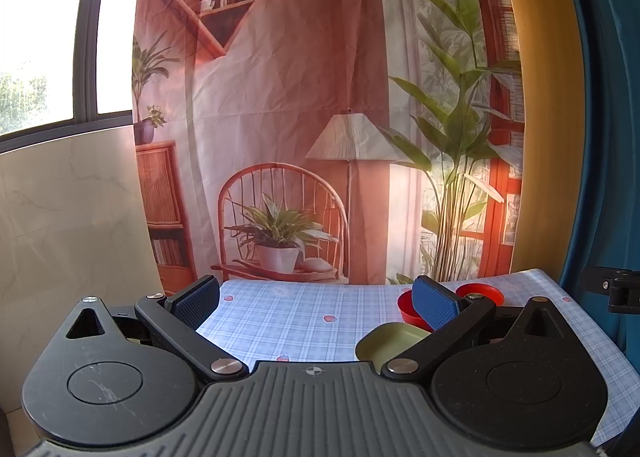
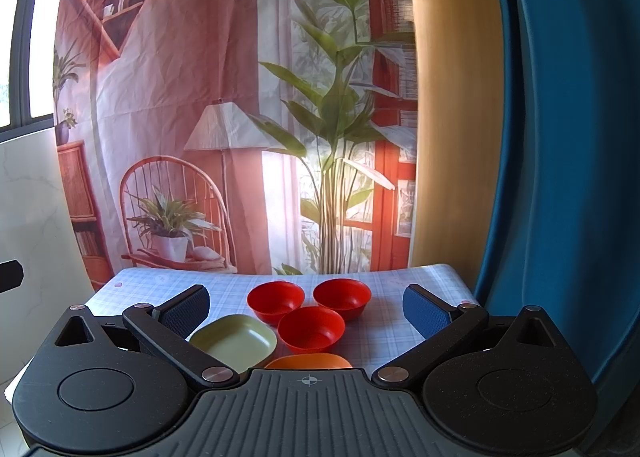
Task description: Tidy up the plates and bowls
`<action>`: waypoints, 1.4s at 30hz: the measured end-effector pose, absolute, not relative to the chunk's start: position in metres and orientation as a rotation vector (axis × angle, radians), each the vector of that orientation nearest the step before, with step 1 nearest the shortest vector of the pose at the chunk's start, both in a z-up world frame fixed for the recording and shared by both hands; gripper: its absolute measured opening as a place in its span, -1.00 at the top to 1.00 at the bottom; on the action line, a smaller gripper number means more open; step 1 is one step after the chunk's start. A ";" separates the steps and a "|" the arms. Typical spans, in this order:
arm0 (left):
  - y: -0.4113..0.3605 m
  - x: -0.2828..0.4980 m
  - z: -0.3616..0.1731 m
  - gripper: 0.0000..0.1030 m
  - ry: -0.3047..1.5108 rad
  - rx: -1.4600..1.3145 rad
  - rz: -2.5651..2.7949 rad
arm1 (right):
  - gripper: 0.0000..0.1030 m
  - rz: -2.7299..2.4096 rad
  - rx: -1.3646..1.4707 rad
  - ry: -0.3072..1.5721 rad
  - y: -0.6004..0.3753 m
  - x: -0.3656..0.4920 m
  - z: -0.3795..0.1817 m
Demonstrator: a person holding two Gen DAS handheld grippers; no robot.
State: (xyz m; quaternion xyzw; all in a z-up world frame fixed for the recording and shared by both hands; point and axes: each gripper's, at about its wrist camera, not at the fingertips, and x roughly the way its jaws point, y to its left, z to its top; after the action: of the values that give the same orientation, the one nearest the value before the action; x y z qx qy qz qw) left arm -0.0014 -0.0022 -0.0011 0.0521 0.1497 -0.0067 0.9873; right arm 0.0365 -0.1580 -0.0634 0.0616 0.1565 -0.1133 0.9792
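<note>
In the right wrist view three red bowls stand close together on the checked tablecloth (image 2: 384,333): one at the back left (image 2: 275,301), one at the back right (image 2: 342,297), one in front (image 2: 311,329). A green square plate (image 2: 236,341) lies left of them and an orange plate (image 2: 308,361) shows just past the gripper body. My right gripper (image 2: 308,311) is open and empty, held above and before them. My left gripper (image 1: 318,307) is open and empty over the left of the table; its right finger hides part of a red bowl (image 1: 406,307), with another red bowl (image 1: 480,293) and the green plate (image 1: 390,341) beside it.
The table (image 1: 288,317) stands against a printed cloth backdrop (image 1: 280,97). A blue curtain (image 2: 560,137) and a wooden post (image 2: 448,137) stand at the right. A marble wall and a window (image 1: 40,57) are at the left.
</note>
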 end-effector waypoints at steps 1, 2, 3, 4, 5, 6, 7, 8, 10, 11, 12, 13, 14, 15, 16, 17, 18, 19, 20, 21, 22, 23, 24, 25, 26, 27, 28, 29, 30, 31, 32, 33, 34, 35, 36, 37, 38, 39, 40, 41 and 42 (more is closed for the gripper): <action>-0.002 -0.001 -0.001 -1.00 0.300 0.105 -0.014 | -0.99 -0.228 0.124 0.315 -0.158 0.036 -0.063; -0.002 -0.001 -0.001 -1.00 0.301 0.105 -0.013 | -0.99 -0.228 0.124 0.315 -0.158 0.036 -0.063; -0.002 -0.001 -0.001 -1.00 0.301 0.104 -0.013 | -0.99 -0.227 0.124 0.315 -0.158 0.036 -0.063; -0.002 -0.001 -0.001 -1.00 0.301 0.104 -0.014 | -0.99 -0.227 0.124 0.315 -0.158 0.036 -0.063; -0.002 -0.001 -0.001 -1.00 0.301 0.104 -0.014 | -0.99 -0.228 0.124 0.315 -0.158 0.036 -0.064; -0.002 -0.001 -0.001 -1.00 0.300 0.105 -0.014 | -0.99 -0.228 0.124 0.315 -0.158 0.036 -0.064; -0.002 -0.001 -0.001 -1.00 0.300 0.105 -0.014 | -0.99 -0.228 0.124 0.315 -0.158 0.036 -0.064; -0.002 -0.001 -0.001 -1.00 0.300 0.105 -0.015 | -0.99 -0.228 0.124 0.315 -0.157 0.036 -0.064; -0.003 -0.001 0.000 -1.00 0.300 0.105 -0.016 | -0.99 -0.228 0.125 0.315 -0.157 0.036 -0.064; -0.003 -0.002 -0.001 -1.00 0.300 0.105 -0.015 | -0.99 -0.228 0.124 0.314 -0.157 0.036 -0.064; -0.003 -0.002 -0.001 -1.00 0.300 0.105 -0.015 | -0.99 -0.228 0.124 0.314 -0.157 0.036 -0.065; -0.003 -0.002 -0.001 -1.00 0.300 0.105 -0.015 | -0.99 -0.228 0.123 0.314 -0.157 0.036 -0.065; -0.003 -0.002 -0.001 -1.00 0.300 0.105 -0.015 | -0.99 -0.228 0.124 0.314 -0.157 0.036 -0.065; -0.003 -0.002 -0.001 -1.00 0.300 0.105 -0.015 | -0.99 -0.228 0.124 0.314 -0.157 0.036 -0.065; -0.003 -0.002 -0.001 -1.00 0.300 0.105 -0.014 | -0.99 -0.227 0.124 0.314 -0.157 0.036 -0.065; -0.003 -0.002 -0.001 -1.00 0.300 0.105 -0.014 | -0.99 -0.227 0.124 0.314 -0.157 0.036 -0.064; -0.003 -0.001 0.000 -1.00 0.300 0.105 -0.014 | -0.99 -0.228 0.123 0.314 -0.157 0.036 -0.064; -0.003 -0.002 -0.001 -1.00 0.300 0.105 -0.014 | -0.99 -0.227 0.124 0.314 -0.157 0.036 -0.064; -0.003 -0.002 -0.001 -1.00 0.300 0.105 -0.015 | -0.99 -0.228 0.124 0.314 -0.157 0.036 -0.064; -0.003 -0.002 -0.001 -1.00 0.300 0.105 -0.015 | -0.99 -0.227 0.124 0.314 -0.157 0.036 -0.064; -0.003 -0.002 -0.001 -1.00 0.300 0.105 -0.015 | -0.99 -0.227 0.124 0.314 -0.157 0.036 -0.063; -0.003 -0.002 -0.001 -1.00 0.300 0.105 -0.015 | -0.99 -0.228 0.124 0.314 -0.157 0.036 -0.063; -0.003 -0.002 -0.001 -1.00 0.299 0.105 -0.015 | -0.99 -0.228 0.124 0.314 -0.157 0.036 -0.063; -0.003 -0.002 -0.001 -1.00 0.300 0.105 -0.015 | -0.99 -0.227 0.124 0.314 -0.157 0.036 -0.063; -0.003 -0.002 -0.001 -1.00 0.300 0.105 -0.015 | -0.99 -0.227 0.124 0.314 -0.157 0.036 -0.063; -0.003 -0.001 -0.001 -1.00 0.300 0.105 -0.015 | -0.99 -0.227 0.124 0.314 -0.157 0.036 -0.063; -0.003 -0.002 -0.001 -1.00 0.300 0.105 -0.014 | -0.99 -0.227 0.124 0.315 -0.157 0.036 -0.063; -0.003 -0.002 -0.001 -1.00 0.300 0.105 -0.015 | -0.99 -0.227 0.124 0.315 -0.157 0.036 -0.063; -0.003 -0.002 -0.001 -1.00 0.300 0.104 -0.015 | -0.99 -0.227 0.124 0.314 -0.157 0.036 -0.063; -0.003 -0.002 -0.001 -1.00 0.300 0.104 -0.015 | -0.99 -0.227 0.124 0.314 -0.157 0.036 -0.063; -0.003 -0.002 0.000 -1.00 0.301 0.103 -0.016 | -0.99 -0.227 0.125 0.315 -0.157 0.037 -0.064; -0.003 -0.002 0.000 -1.00 0.300 0.102 -0.017 | -0.99 -0.227 0.126 0.314 -0.157 0.037 -0.064; -0.003 -0.002 0.000 -1.00 0.300 0.103 -0.017 | -0.99 -0.226 0.125 0.314 -0.157 0.037 -0.064; -0.003 -0.002 0.000 -1.00 0.300 0.103 -0.017 | -0.99 -0.226 0.125 0.314 -0.157 0.037 -0.064; -0.003 -0.002 0.000 -1.00 0.301 0.103 -0.020 | -0.99 -0.227 0.125 0.314 -0.157 0.037 -0.064; -0.003 -0.001 0.000 -1.00 0.302 0.102 -0.024 | -0.99 -0.227 0.124 0.314 -0.157 0.037 -0.064; -0.003 -0.001 0.000 -1.00 0.302 0.101 -0.026 | -0.99 -0.226 0.125 0.314 -0.156 0.038 -0.064; -0.003 -0.001 0.000 -1.00 0.302 0.100 -0.026 | -0.99 -0.226 0.126 0.314 -0.156 0.038 -0.064; -0.003 0.000 -0.001 -1.00 0.300 0.100 -0.026 | -0.99 -0.225 0.127 0.311 -0.156 0.038 -0.064; -0.003 0.000 -0.002 -1.00 0.295 0.099 -0.029 | -0.99 -0.222 0.128 0.305 -0.156 0.038 -0.065; -0.003 0.000 -0.003 -1.00 0.289 0.097 -0.036 | -0.99 -0.216 0.130 0.298 -0.156 0.039 -0.065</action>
State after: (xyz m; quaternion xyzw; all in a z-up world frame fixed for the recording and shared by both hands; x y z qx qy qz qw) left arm 0.0000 -0.0034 -0.0026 0.0485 0.1439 -0.0181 0.9882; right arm 0.0386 -0.1561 -0.0651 0.0647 0.1483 -0.1075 0.9810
